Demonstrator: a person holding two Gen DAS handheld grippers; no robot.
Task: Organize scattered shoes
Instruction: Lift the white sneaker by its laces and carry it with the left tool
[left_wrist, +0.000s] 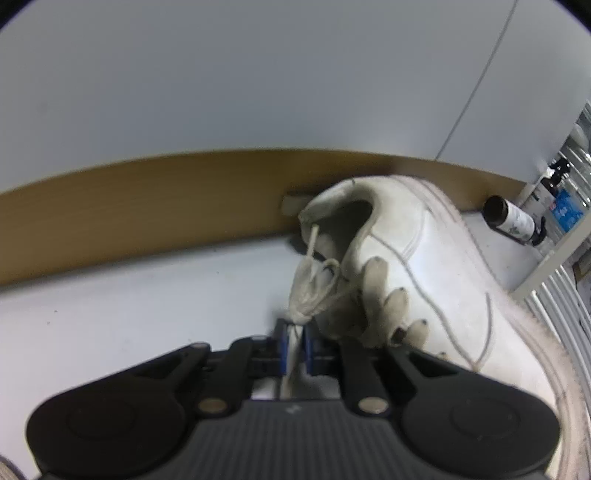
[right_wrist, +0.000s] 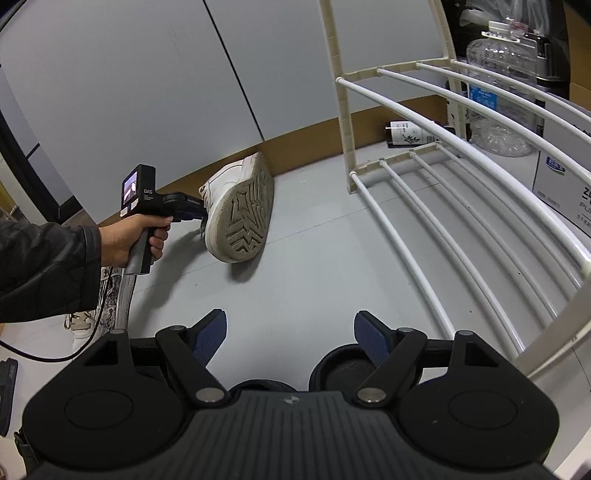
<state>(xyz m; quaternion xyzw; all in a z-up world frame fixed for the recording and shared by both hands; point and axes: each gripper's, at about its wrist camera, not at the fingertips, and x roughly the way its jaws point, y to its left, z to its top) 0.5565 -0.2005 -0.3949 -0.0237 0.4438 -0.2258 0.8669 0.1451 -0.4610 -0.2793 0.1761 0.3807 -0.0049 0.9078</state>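
In the left wrist view, the left tool has its blue pads pinched together on the bunched laces of a white sneaker, which lies tipped on its side on the grey floor close to the brown baseboard; open floor spreads to the left, while a dark bottle lies beyond the shoe. In the right wrist view, the right tool stands wide apart with nothing between its pads, above bare floor. The sneaker shows its worn zigzag sole, and a hand holds the left tool beside it. A white wire shoe rack bounds the right side.
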